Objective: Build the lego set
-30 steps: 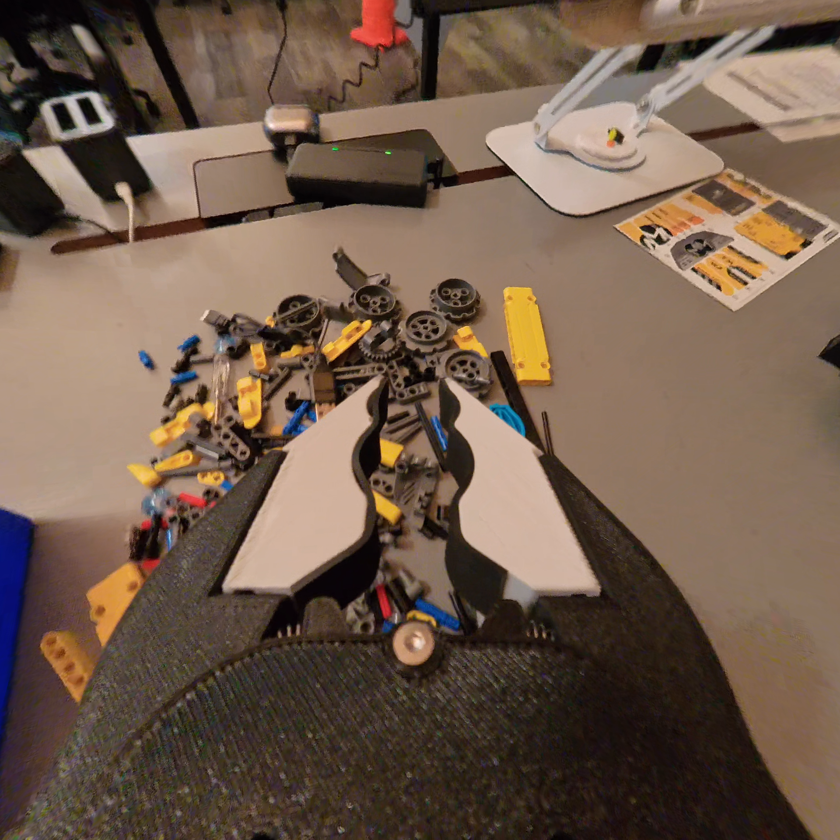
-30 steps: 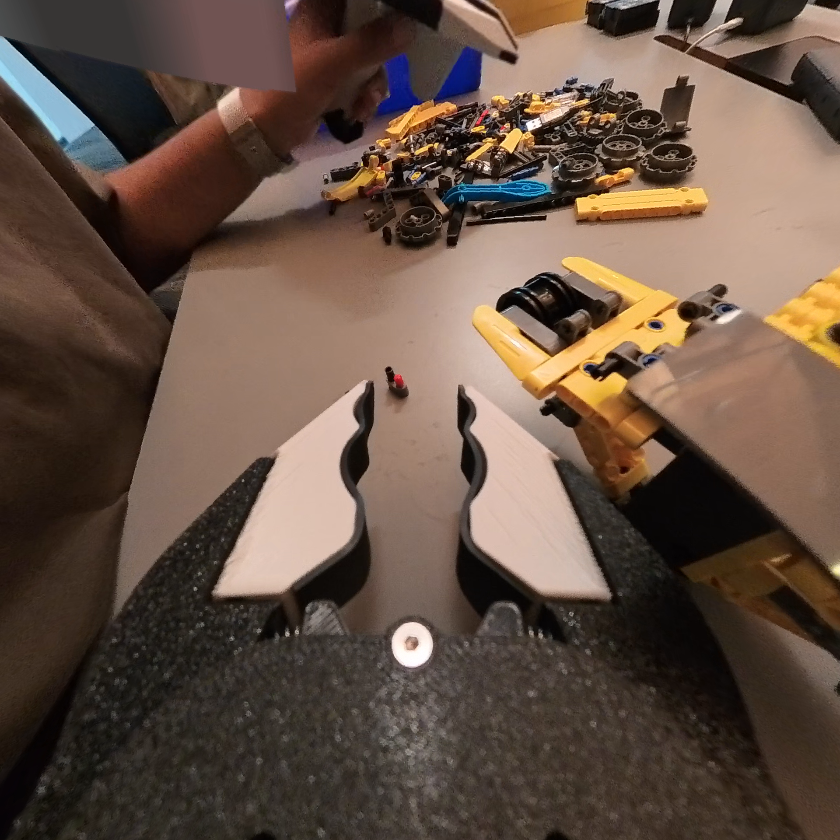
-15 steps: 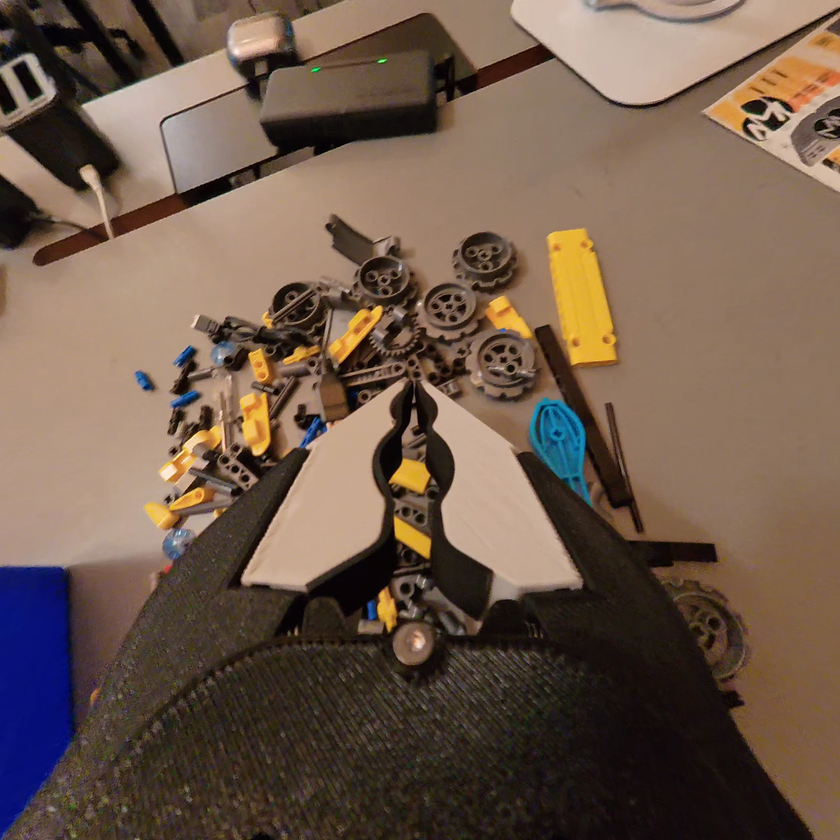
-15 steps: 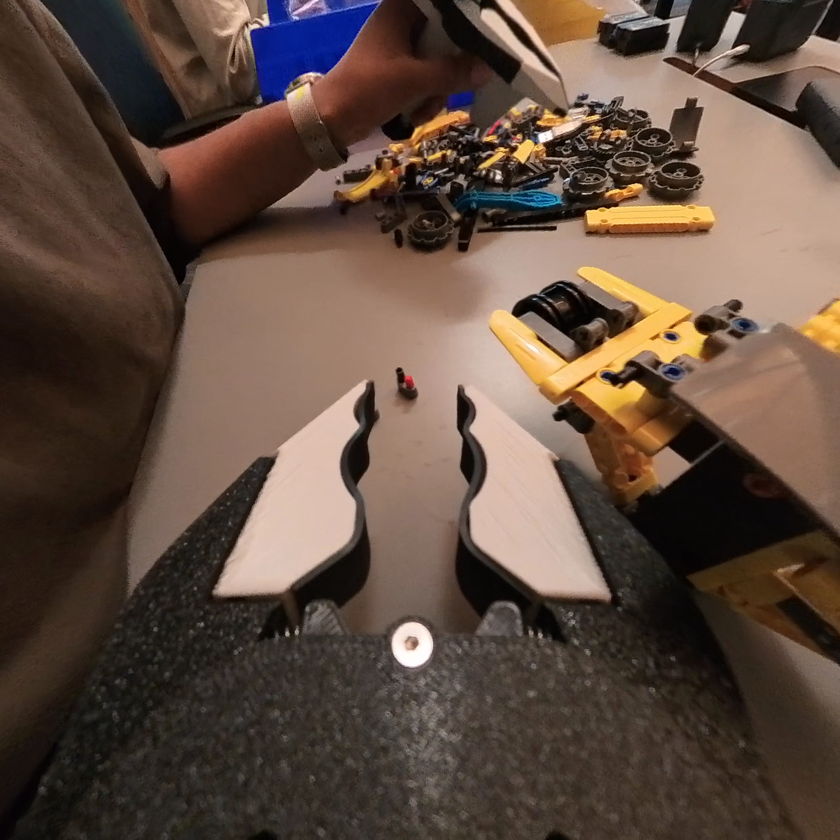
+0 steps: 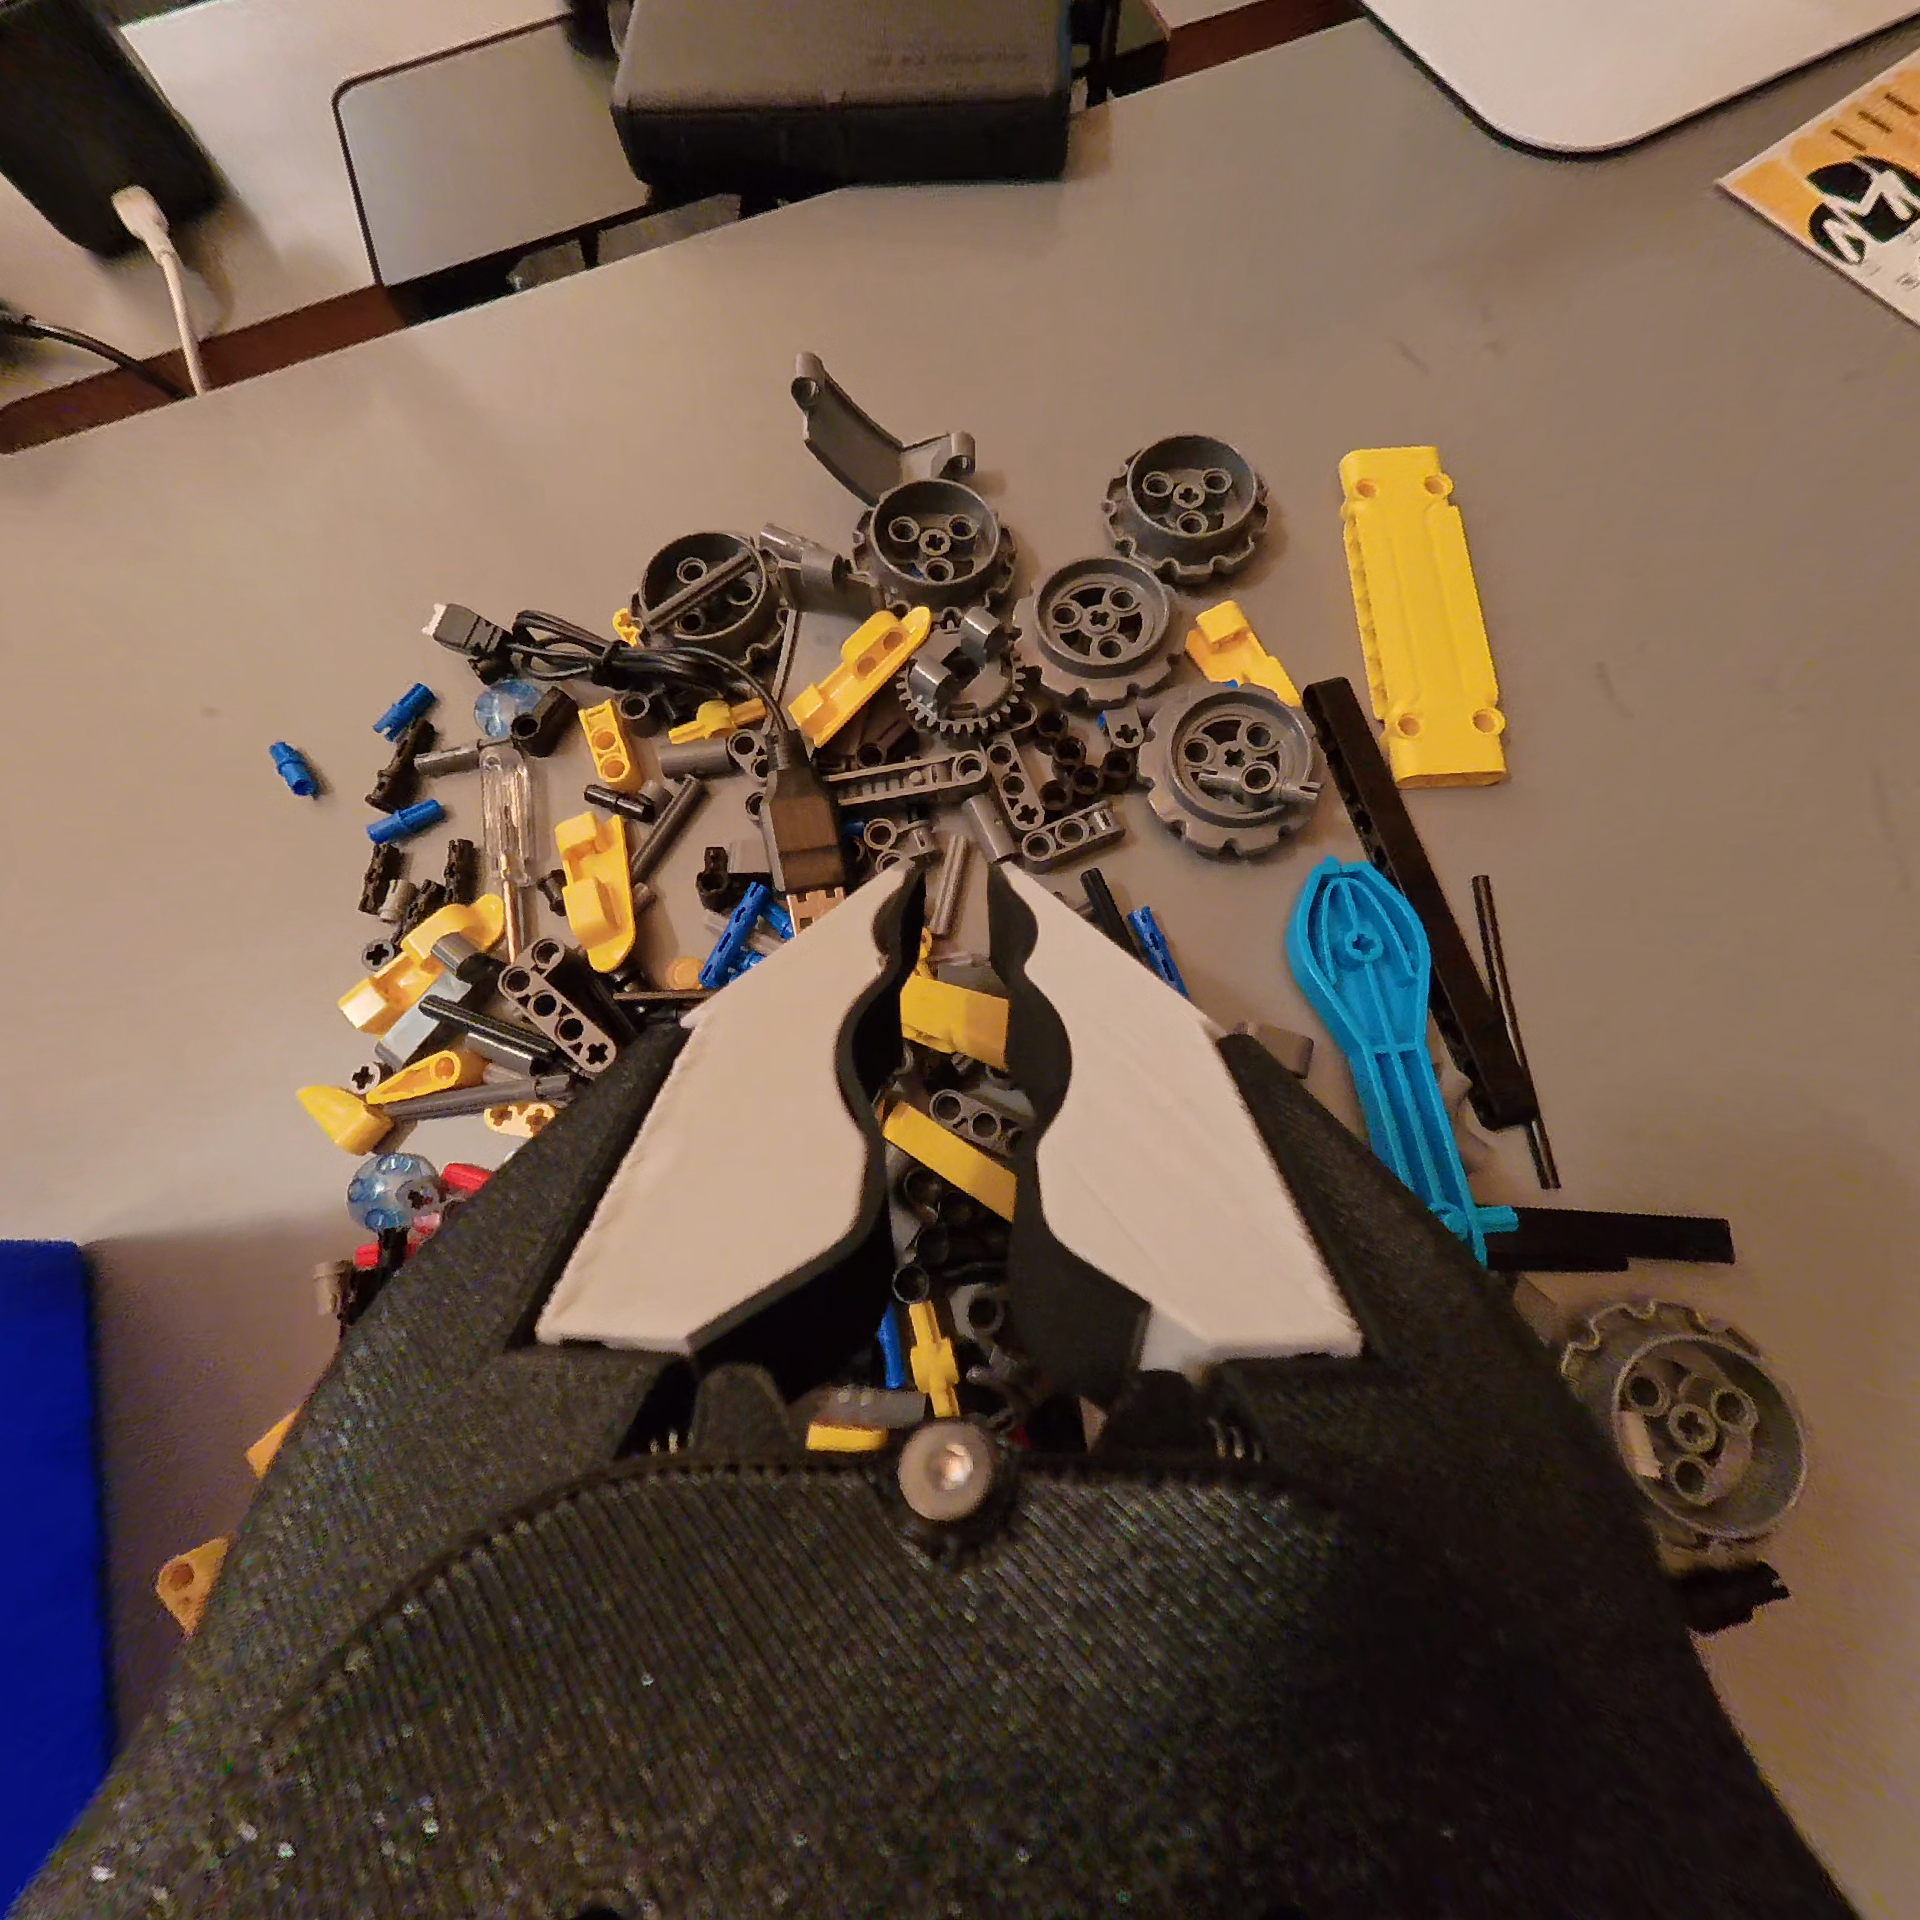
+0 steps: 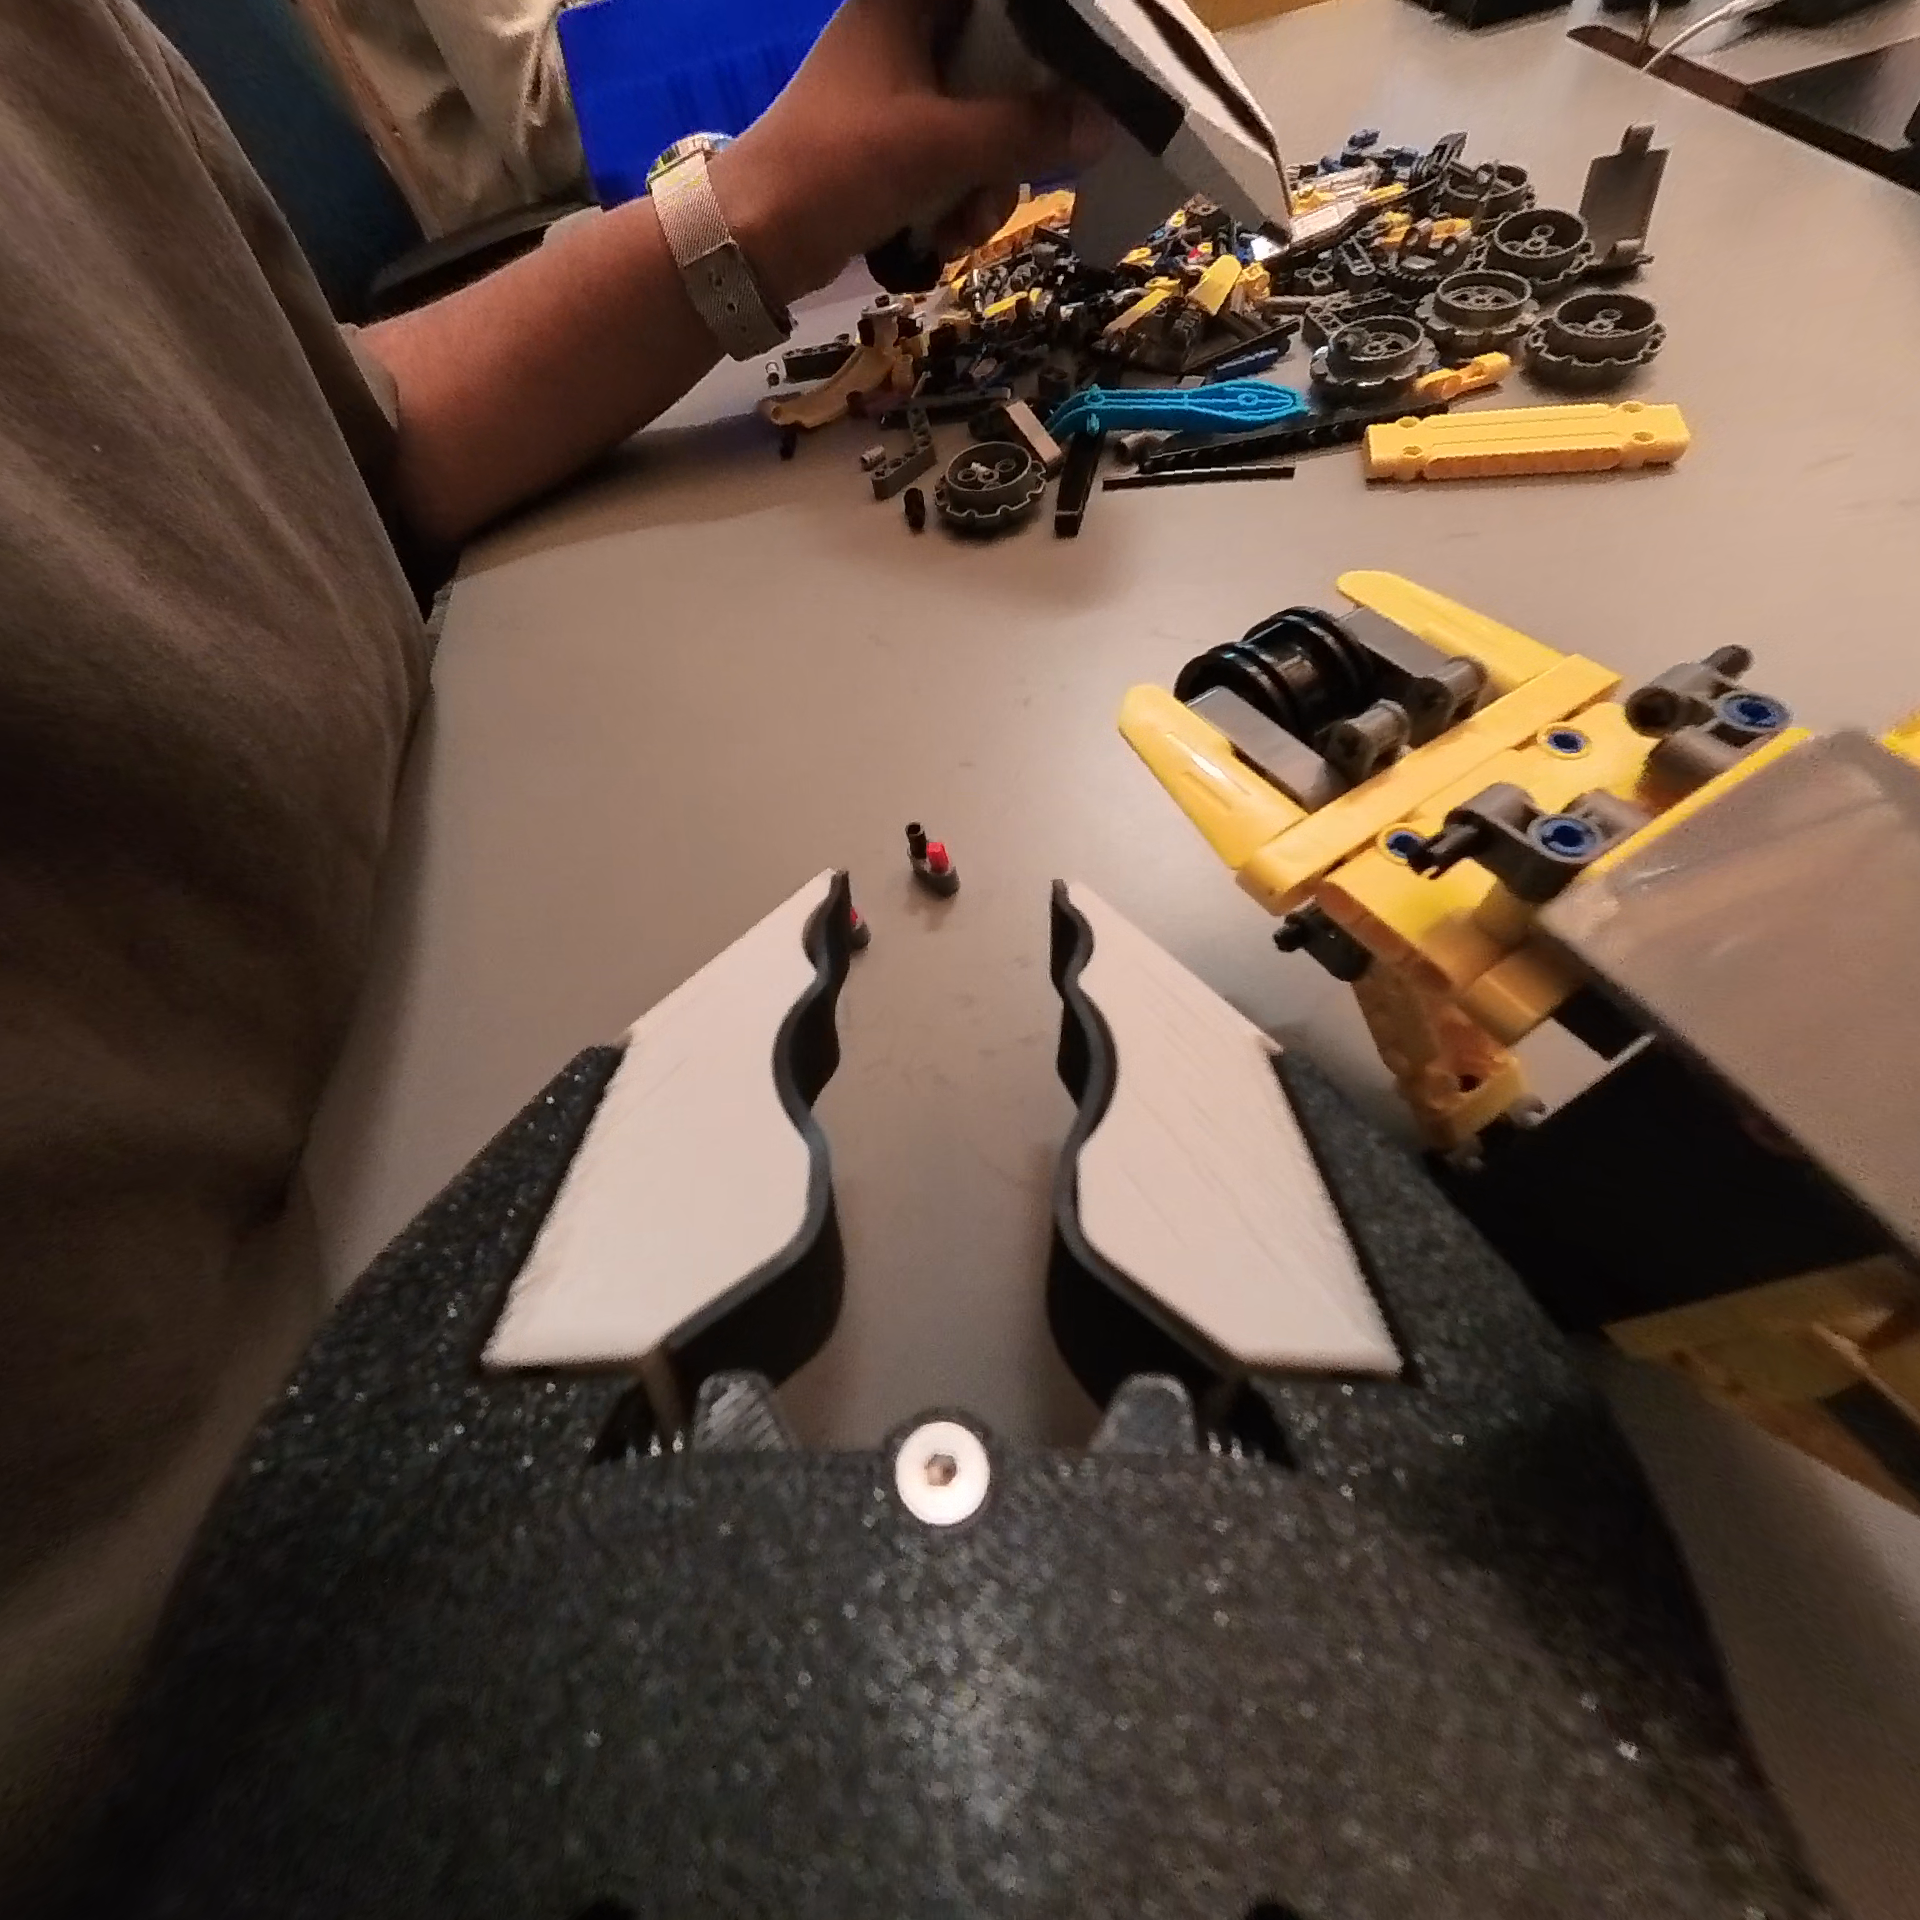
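Note:
A pile of loose building-toy parts (image 5: 935, 748) lies on the grey table (image 5: 1558, 416): grey wheels, yellow panels, black beams and a blue tool (image 5: 1361, 997). My left gripper (image 5: 954, 883) hangs low over the pile. Its jaws are nearly closed, with a thin grey rod (image 5: 950, 878) between the tips. It also shows in the right wrist view (image 6: 1195, 135), held by a hand, tips down in the pile (image 6: 1195, 301). My right gripper (image 6: 951, 904) is open and empty just above the table. A small black and red piece (image 6: 932, 868) lies just past its tips. A part-built yellow model (image 6: 1455, 831) stands to its right.
A black power box (image 5: 842, 94) and a white cable (image 5: 177, 291) sit past the table's far edge. A printed sheet (image 5: 1849, 177) lies far right, a blue object (image 5: 42, 1507) at near left. A person's forearm (image 6: 582, 343) reaches across to the pile. About 35 centimetres separates my left fingertips from my right. The blue object (image 5: 42, 1507) lies some 20 centimetres from my left tips, 50 centimetres from my right tips.
My left gripper has dropped closer to the pile and its jaws have gone from wide open to nearly closed. My right gripper has stayed open and hardly moved.

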A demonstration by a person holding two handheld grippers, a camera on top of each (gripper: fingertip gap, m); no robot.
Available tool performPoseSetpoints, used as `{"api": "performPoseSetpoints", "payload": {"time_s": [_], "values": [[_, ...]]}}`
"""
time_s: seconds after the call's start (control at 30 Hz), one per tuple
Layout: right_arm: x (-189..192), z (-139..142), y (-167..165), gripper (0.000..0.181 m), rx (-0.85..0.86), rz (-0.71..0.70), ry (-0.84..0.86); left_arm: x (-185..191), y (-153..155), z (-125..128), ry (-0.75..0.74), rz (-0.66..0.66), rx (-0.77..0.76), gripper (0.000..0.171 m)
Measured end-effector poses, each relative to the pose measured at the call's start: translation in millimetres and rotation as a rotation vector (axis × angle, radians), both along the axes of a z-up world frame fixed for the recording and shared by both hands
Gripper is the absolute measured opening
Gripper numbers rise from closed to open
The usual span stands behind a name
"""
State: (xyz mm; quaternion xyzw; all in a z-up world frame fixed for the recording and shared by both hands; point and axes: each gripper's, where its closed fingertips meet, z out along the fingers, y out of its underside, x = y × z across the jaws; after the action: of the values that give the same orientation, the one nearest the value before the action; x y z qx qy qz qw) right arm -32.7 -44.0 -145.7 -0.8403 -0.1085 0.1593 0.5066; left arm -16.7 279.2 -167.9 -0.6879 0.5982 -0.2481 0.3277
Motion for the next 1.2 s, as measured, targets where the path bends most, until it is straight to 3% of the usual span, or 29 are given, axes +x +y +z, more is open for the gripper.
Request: {"api": "performPoseSetpoints", "payload": {"time_s": [0.33,0.8,1.13,1.2], "values": [[-6,-9,0,0.039,-0.028,0.014,-0.087,-1,4,3,-0.012,0.001,0.023,0.009],[-6,-10,0,0.039,-0.035,0.017,-0.096,2,-2,-13,0.064,-0.038,0.058,0.011],[-6,-10,1,0.040,-0.036,0.015,-0.094,32,-20,-7,0.026,-0.114,0.056,0.021],[-6,-10,1,0.039,-0.035,0.015,-0.101,36,-24,-9,0.057,-0.120,0.062,0.011]]}}
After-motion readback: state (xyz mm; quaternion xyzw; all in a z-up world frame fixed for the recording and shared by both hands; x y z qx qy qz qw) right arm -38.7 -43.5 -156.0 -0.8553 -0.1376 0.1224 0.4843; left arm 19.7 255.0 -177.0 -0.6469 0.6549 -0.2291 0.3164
